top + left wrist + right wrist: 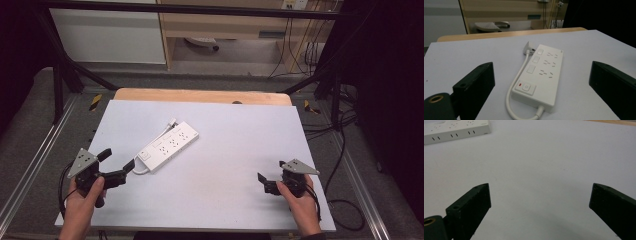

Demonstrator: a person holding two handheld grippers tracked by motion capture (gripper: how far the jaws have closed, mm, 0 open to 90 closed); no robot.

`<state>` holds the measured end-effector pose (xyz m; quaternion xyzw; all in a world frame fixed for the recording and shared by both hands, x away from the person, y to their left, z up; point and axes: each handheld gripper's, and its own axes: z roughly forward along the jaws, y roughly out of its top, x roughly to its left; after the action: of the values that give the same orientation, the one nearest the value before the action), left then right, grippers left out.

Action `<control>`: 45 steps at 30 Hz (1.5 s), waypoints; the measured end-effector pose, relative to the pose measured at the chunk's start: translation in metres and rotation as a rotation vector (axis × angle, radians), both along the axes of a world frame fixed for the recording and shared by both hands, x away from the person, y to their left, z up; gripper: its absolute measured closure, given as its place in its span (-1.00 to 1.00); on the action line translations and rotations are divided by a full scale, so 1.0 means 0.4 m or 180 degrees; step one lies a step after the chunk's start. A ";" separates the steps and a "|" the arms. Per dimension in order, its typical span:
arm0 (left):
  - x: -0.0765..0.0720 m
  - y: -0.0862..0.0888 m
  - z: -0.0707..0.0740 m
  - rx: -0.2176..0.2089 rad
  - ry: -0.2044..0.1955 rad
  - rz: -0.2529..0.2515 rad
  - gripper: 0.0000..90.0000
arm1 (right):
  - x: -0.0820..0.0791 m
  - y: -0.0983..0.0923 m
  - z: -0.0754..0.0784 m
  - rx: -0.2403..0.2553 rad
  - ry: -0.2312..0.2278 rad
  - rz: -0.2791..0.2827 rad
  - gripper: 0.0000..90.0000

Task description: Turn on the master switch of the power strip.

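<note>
White plastic power strip (169, 145) is lying flat on the pale table sheet (235, 150), left of centre, set on a diagonal with its switch end nearer the person and its far end pointing away to the right. Its white cord (159, 136) is leaving the near end, looping round and running along the strip's left side to the plug (172, 121), which is resting at the far end beside the strip.

In the left gripper view, the strip (537, 75) is sitting between the two black jaws and a little beyond them, not touched by either. A switch with a small red mark is showing at its near end, three square buttons and rows of socket slots farther along.

Left gripper (119, 161) is being held in the person's left hand (82, 200) at the near-left part of the table, jaws spread wide and holding nothing, one jaw tip standing just beside the strip's near corner (contact is not evident).

Right gripper (270, 175) is being held in the right hand (300, 200) at the near-right, well apart from the strip. Its jaws are likewise gaping wide over bare sheet, gripping nothing. In the right gripper view, a side edge of the strip (456, 131) is appearing at the far left.
</note>
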<state>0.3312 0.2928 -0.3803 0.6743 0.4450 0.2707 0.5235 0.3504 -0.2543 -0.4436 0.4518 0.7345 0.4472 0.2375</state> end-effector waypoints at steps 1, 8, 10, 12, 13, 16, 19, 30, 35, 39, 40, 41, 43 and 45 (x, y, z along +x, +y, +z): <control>0.002 -0.001 0.002 -0.0004 0.0005 0.0002 -0.86 | 0.000 0.000 0.000 -0.0002 -0.0004 0.0004 -0.90; 0.013 -0.004 0.013 0.0026 0.0018 -0.0018 -0.86 | 0.000 0.002 0.000 -0.0004 -0.0006 0.0019 -0.90; 0.018 -0.005 0.013 0.0049 0.0038 -0.0023 -0.86 | 0.001 0.003 0.001 -0.0004 -0.0008 0.0022 -0.90; 0.023 -0.008 0.014 0.0057 0.0054 -0.0031 -0.85 | 0.001 0.004 0.001 -0.0003 -0.0017 0.0031 -0.90; 0.025 -0.011 0.015 0.0057 0.0056 -0.0035 -0.85 | 0.001 0.004 0.001 -0.0003 -0.0017 0.0031 -0.90; 0.028 -0.023 0.022 0.0057 0.0033 -0.0055 -0.86 | -0.002 0.004 0.001 -0.0012 -0.0016 0.0024 -0.90; 0.034 -0.034 0.028 0.0066 0.0040 -0.0065 -0.86 | -0.002 0.003 0.000 -0.0013 -0.0009 0.0010 -0.90; 0.084 -0.077 0.046 0.0112 0.0081 -0.0180 -0.85 | 0.004 0.002 -0.003 -0.0020 0.0015 -0.0005 -0.90; 0.098 -0.091 0.038 0.0084 0.0121 -0.0200 -0.85 | 0.003 0.003 -0.003 -0.0023 0.0015 0.0008 -0.90; 0.107 -0.097 0.026 0.0089 0.0174 -0.0256 -0.84 | 0.004 0.004 -0.002 -0.0018 0.0012 0.0023 -0.90; 0.109 -0.099 0.023 0.0079 0.0181 -0.0256 -0.84 | 0.004 0.004 -0.002 -0.0024 0.0010 0.0028 -0.90; 0.110 -0.100 0.022 0.0083 0.0189 -0.0257 -0.84 | 0.004 0.005 -0.002 -0.0026 0.0011 0.0031 -0.90; 0.113 -0.101 0.019 0.0078 0.0191 -0.0257 -0.84 | 0.003 0.006 -0.001 -0.0026 0.0006 0.0037 -0.90; 0.115 -0.102 0.017 0.0096 0.0190 -0.0266 -0.84 | 0.002 0.007 -0.001 -0.0027 0.0003 0.0041 -0.90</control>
<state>0.3771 0.2520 -0.3734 0.7078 0.4278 0.2350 0.5106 0.3513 -0.2517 -0.4441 0.4463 0.7394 0.4453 0.2362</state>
